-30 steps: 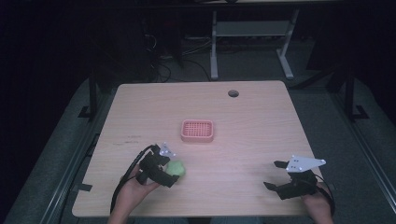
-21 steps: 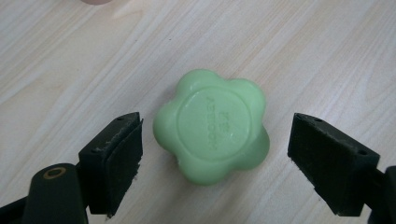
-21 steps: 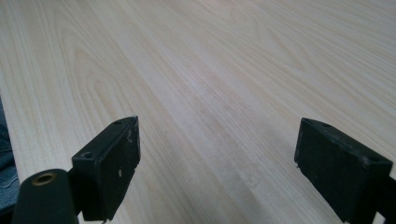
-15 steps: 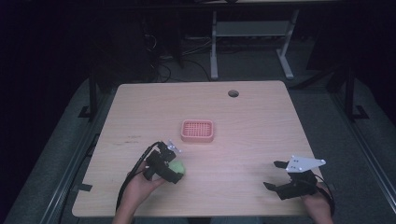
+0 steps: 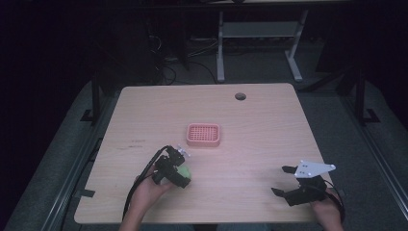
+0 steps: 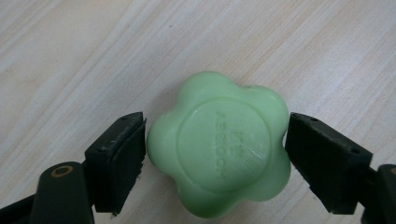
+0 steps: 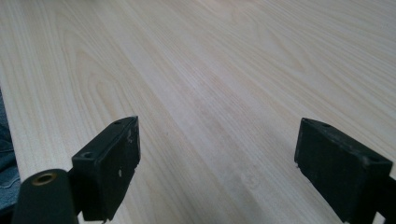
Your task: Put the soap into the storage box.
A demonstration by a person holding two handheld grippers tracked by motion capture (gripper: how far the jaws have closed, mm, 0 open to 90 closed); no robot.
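Observation:
A green flower-shaped soap (image 6: 219,149) with a stamped round centre lies on the pale wooden table (image 5: 260,134), at its front left. My left gripper (image 6: 215,140) points down at it, one black jaw pressed against each side of the bar. In the high view the left gripper (image 5: 180,175) covers most of the soap (image 5: 184,171). My right gripper (image 5: 279,180) rests low at the front right, jaws wide apart. In its own view the right gripper (image 7: 217,154) has only bare wood between its jaws.
A small pink slotted tray (image 5: 203,134) sits mid-table, beyond the soap. A round cable hole (image 5: 240,96) lies near the far edge. Table legs and cables stand on the dark floor behind the table.
My left hand has tilted and settled lower over the soap, and its jaws now sit against the bar. The right gripper has not moved.

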